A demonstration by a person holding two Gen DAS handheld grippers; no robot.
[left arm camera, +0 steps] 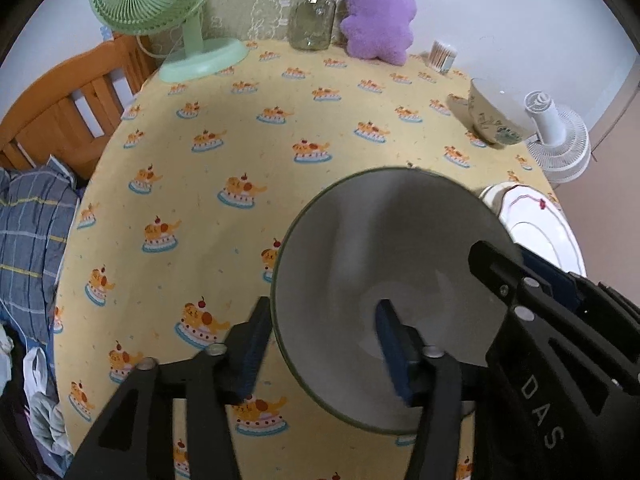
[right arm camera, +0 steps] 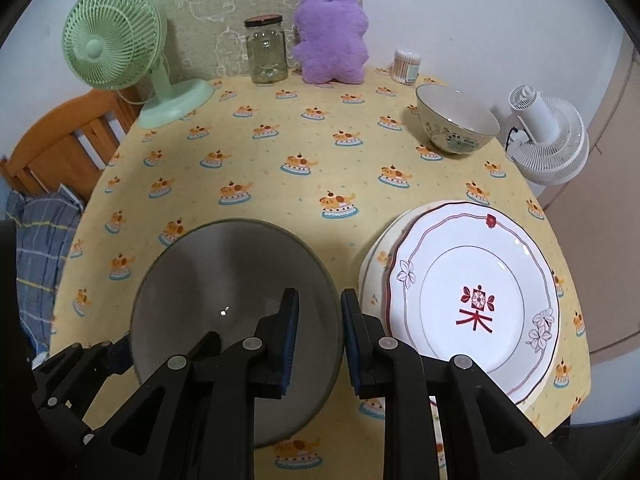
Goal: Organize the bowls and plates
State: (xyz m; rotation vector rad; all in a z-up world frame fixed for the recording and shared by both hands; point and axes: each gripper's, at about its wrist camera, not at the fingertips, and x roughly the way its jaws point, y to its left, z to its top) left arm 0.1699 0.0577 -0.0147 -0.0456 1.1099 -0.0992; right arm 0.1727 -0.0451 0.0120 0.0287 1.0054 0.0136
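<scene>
Two black grippers meet at one grey bowl on a round bench covered w/ a yellow cloth printed in cartoon cake motifs. Nearest, the left gripper straddles the bowl's near-left rim: one blue-padded finger outside, one inside, jaws spread and pads off the wall. The right gripper straddles the near-right rim, jaws pinching the thin wall. The bowl is wide, smooth, matte grey inside w/ a dark green edge, and sits near-centre on the cloth.

Just right of it: two plates stacked. The top plate is glossy white, scalloped, w/ a red line border, pale flowers and a red emblem in the middle; a cream plate peeks out under its left side.

Farther right, well apart from the stack, one deep ceramic bowl, cream w/ a painted green-blue pattern, stands upright.

At the far edge, left to right: one mint-green plastic desk fan, one clear glass jar w/ a dark lid, one fuzzy purple plush, one small tub of cotton swabs. One white fan stands off the bench's right side. At left, an orange wooden bed frame and blue plaid bedding.
</scene>
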